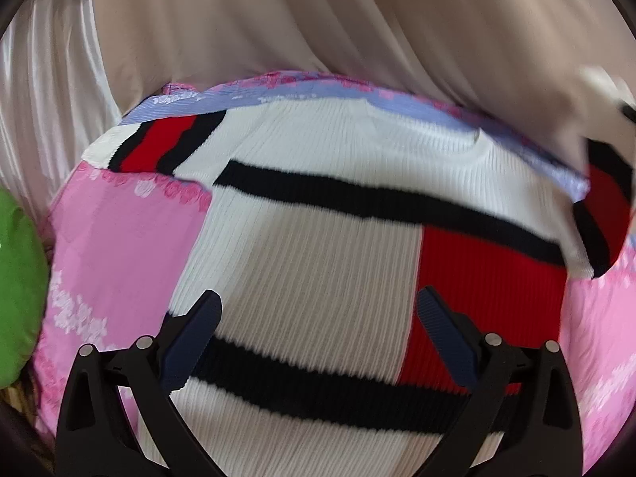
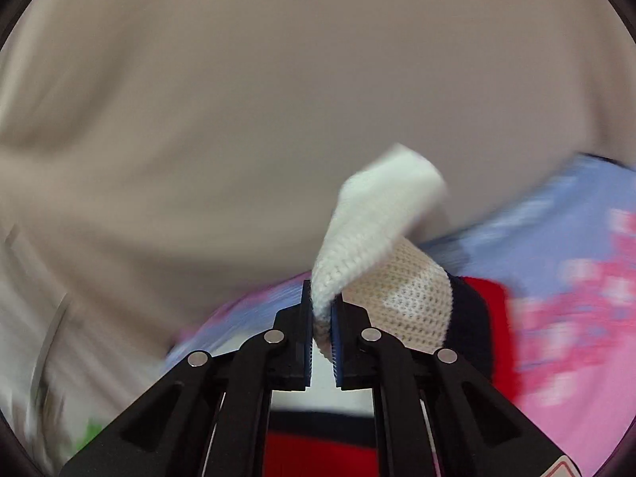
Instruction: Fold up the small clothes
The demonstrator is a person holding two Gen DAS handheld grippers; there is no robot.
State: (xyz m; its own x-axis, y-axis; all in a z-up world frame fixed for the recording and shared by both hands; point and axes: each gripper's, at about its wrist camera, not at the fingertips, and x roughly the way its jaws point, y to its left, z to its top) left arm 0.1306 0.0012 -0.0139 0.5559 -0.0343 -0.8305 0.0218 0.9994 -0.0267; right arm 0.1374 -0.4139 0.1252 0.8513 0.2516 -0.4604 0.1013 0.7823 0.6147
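A small ribbed knit sweater, white with navy stripes and red blocks, lies spread flat on a pink and blue floral cloth. My left gripper hovers over its lower body, open, with nothing between the blue pads. One sleeve lies at the upper left. The other sleeve rises at the right edge. In the right wrist view my right gripper is shut on the white cuff of that sleeve, which stands up above the pads, with the navy and red bands trailing behind.
Beige curtain fabric hangs close behind the floral cloth and fills most of the right wrist view. A shiny white drape hangs at the left. A green cushion sits at the left edge.
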